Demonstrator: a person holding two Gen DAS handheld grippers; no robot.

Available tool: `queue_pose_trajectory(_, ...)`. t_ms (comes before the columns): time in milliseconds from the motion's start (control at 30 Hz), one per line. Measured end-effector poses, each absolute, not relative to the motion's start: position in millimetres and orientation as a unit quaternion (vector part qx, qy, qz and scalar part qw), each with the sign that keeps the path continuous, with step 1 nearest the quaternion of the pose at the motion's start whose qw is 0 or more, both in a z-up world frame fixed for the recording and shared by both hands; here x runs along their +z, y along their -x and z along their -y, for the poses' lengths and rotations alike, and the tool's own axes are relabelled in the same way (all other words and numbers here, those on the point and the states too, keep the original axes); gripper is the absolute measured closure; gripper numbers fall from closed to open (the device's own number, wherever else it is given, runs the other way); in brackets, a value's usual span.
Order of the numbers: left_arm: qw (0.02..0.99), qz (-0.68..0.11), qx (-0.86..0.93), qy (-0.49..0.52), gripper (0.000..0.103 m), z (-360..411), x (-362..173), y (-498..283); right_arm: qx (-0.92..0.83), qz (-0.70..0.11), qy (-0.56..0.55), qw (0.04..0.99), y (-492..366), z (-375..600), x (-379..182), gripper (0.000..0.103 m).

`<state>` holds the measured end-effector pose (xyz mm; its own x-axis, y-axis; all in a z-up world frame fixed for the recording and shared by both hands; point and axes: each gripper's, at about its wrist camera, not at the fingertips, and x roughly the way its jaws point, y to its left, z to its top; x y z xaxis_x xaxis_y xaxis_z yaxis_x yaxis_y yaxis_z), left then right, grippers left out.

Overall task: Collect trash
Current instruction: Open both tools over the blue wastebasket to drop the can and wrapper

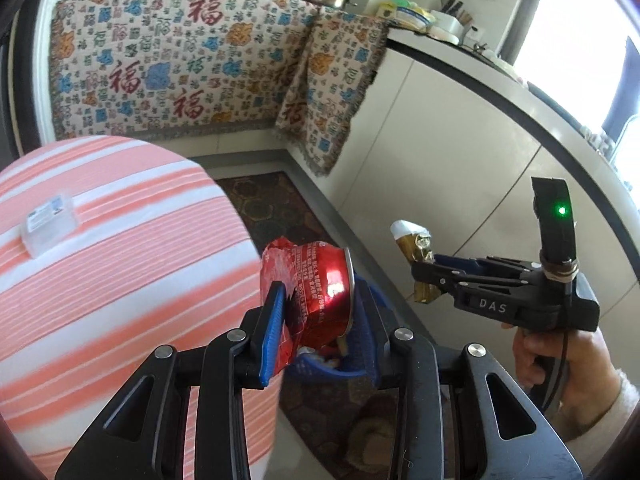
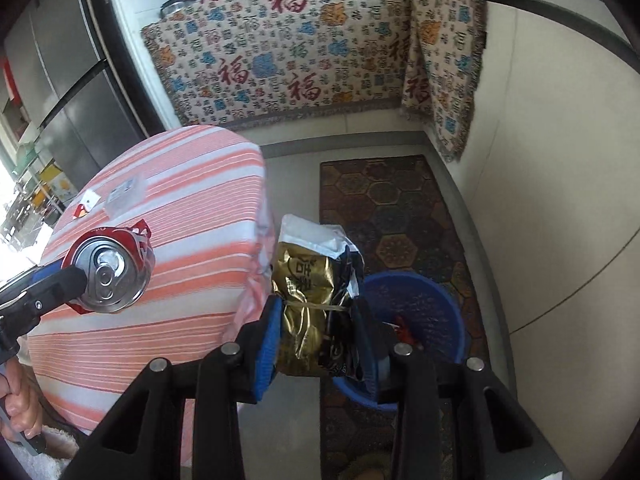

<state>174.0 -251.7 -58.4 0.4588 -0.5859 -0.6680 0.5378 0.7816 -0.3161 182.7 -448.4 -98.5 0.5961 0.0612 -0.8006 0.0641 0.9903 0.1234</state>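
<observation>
Above the blue basket on the floor, the crushed red can sits clamped between the left gripper fingers, held out past the striped table so it can drop in. Just beside it, the right gripper pinches a gold packet over the same basket, which seems to hold some scraps already.

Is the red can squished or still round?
Squished: the red can looks crumpled and torn between the left gripper fingers, though its top stays round.
</observation>
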Motion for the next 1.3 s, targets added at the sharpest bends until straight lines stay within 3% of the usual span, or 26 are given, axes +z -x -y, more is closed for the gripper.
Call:
queue_pose_trajectory(333, 0.828, -0.433, -0.356, 0.014, 0.069, 349.2, -97.2, -193.6, -0.043, -0.467, -0.113, 0.876, -195.4, 530.4, -136.0, 0.067)
queue_pose_trajectory(900, 0.801, -0.473, -0.368, -0.004, 0.067, 410.2, -141.6, -214.8, -0.054, -0.49, -0.155, 0.856, -207.6, 581.3, -194.4, 0.064)
queue_pose_trajectory(933, 0.798, -0.477, -0.368, -0.007, 0.062, 413.7, -145.0, -216.6, -0.055, -0.487, -0.158, 0.857, -208.5, 582.5, -195.3, 0.063)
queue_pose_trajectory(967, 0.795, -0.481, -0.371, -0.005, 0.045, 416.0, -148.5, -221.3, -0.055, -0.482, -0.162, 0.859, -210.0, 584.4, -195.9, 0.062)
queue_pose_trajectory(1033, 0.796, -0.477, -0.373, 0.005, 0.031, 418.1, -151.2, -224.8, -0.055, -0.477, -0.172, 0.86, -212.3, 588.7, -198.9, 0.041)
queue_pose_trajectory(1300, 0.808, -0.462, -0.366, 0.026, 0.03, 395.8, -131.8, -216.9, -0.06, -0.456, -0.193, 0.867, -211.9, 598.2, -191.4, 0.041)
